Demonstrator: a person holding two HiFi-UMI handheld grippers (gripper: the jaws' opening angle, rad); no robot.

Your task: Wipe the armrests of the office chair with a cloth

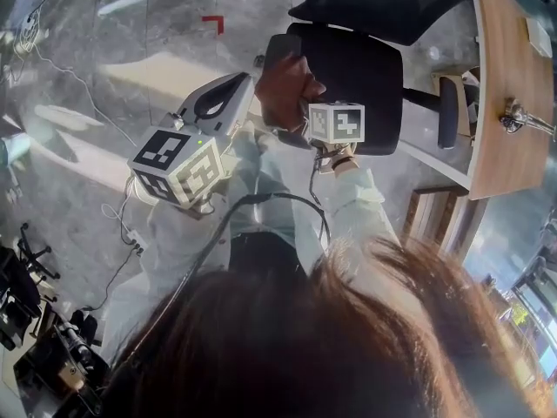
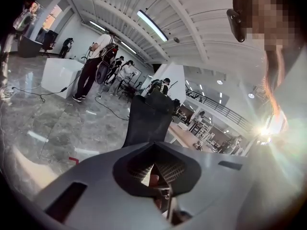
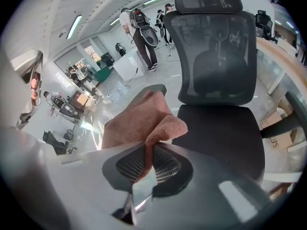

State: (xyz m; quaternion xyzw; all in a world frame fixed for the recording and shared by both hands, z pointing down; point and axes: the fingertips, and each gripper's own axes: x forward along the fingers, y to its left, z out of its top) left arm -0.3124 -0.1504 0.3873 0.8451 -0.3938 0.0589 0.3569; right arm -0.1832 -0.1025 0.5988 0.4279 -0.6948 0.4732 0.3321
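Note:
The black office chair (image 1: 348, 77) stands in front of me, with its mesh backrest (image 3: 216, 56) and seat (image 3: 220, 133) facing the right gripper view. My right gripper (image 3: 148, 150) is shut on a brownish-pink cloth (image 3: 144, 121). The cloth (image 1: 285, 85) lies bunched over the chair's left armrest (image 3: 149, 91), hiding most of it. The chair's other armrest (image 1: 447, 111) is bare. My left gripper (image 1: 246, 87) hovers just left of the cloth. In the left gripper view its jaws (image 2: 154, 163) look shut with nothing held, aimed past the chair's back (image 2: 148, 121).
A wooden desk (image 1: 509, 77) runs along the right, close to the chair's bare armrest. Cables (image 1: 122, 233) trail over the glossy marble floor (image 1: 104, 68) at the left. Several people (image 2: 98, 63) stand far off across the hall.

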